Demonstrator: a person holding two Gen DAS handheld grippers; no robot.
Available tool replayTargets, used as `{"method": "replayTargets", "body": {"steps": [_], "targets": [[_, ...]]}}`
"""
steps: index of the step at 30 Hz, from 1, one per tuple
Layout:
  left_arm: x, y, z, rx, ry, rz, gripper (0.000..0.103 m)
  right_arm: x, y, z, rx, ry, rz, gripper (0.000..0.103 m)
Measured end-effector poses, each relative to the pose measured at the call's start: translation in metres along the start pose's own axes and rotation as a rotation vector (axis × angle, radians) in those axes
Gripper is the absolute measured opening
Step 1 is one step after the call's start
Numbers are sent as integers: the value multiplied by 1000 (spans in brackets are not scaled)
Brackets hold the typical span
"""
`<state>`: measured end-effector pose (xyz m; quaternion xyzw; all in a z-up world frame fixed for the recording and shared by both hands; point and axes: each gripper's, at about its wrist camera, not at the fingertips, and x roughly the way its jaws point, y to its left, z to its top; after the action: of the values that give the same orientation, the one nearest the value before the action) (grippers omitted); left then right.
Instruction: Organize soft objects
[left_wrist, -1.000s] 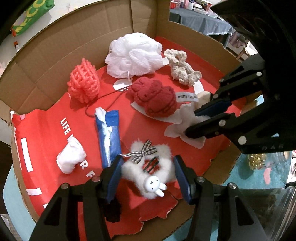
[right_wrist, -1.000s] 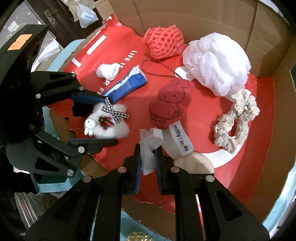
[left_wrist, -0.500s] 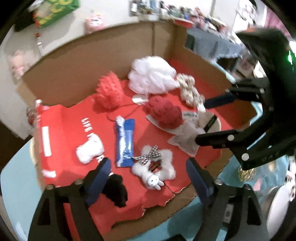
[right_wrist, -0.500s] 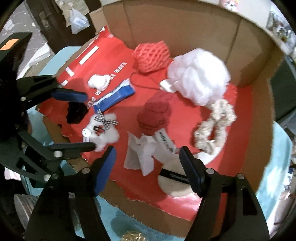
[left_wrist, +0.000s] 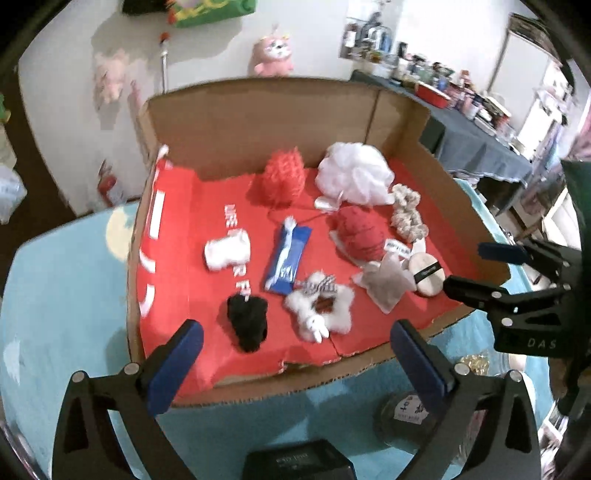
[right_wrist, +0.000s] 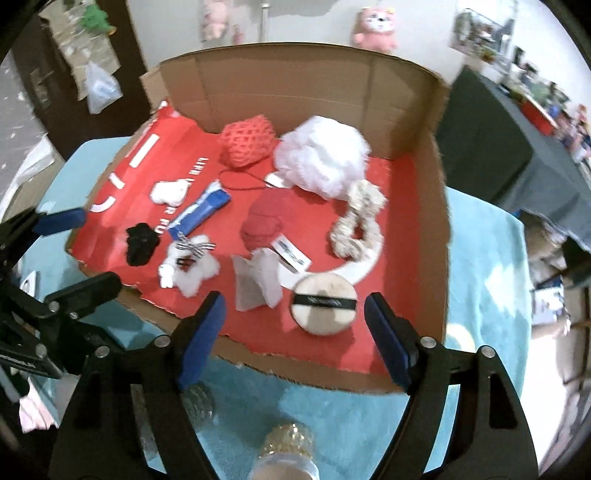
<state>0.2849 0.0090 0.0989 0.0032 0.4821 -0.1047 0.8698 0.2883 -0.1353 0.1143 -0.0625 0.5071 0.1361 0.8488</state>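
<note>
A cardboard box (left_wrist: 258, 110) lined in red holds several soft things. Near its front edge lie a white fluffy rabbit clip (left_wrist: 319, 308), a black fluffy piece (left_wrist: 247, 321), a white gauze pouch (left_wrist: 386, 284) and a round powder puff (right_wrist: 323, 304). My left gripper (left_wrist: 295, 332) hovers above the front edge, short of the rabbit clip (right_wrist: 188, 266). Its jaws are opening and nothing is between them. My right gripper (right_wrist: 295, 301) hangs over the front edge before the pouch (right_wrist: 256, 282) and puff, jaws opening, nothing held.
Farther back lie a blue tissue pack (left_wrist: 288, 254), a white fluffy bit (left_wrist: 227, 251), a coral net sponge (left_wrist: 282, 177), a white bath pouf (left_wrist: 354, 173), a red knitted piece (left_wrist: 360, 232) and a cream scrunchie (left_wrist: 408, 214). A glass jar (left_wrist: 406, 410) and a gold-capped bottle (right_wrist: 288, 443) stand on the teal cloth before the box.
The left gripper let go of the rabbit clip and the right let go of the white pouch. Both opened wide, drew back and rose from the box.
</note>
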Motion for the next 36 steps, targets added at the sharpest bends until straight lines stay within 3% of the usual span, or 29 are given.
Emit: {"method": "replayTargets", "body": {"steps": [6, 14, 28, 36], "targets": [[2, 10, -8, -86, 18, -22, 103, 5, -7, -15, 80, 13, 5, 77], [9, 15, -11, -127, 48, 15, 103, 7, -6, -23, 112, 8, -8, 77], [35, 14, -22, -144, 127, 46, 102, 22, -14, -25, 138, 55, -34, 77], [33, 11, -22, -127, 107, 58, 102, 19, -17, -26, 148, 30, -43, 77]]}}
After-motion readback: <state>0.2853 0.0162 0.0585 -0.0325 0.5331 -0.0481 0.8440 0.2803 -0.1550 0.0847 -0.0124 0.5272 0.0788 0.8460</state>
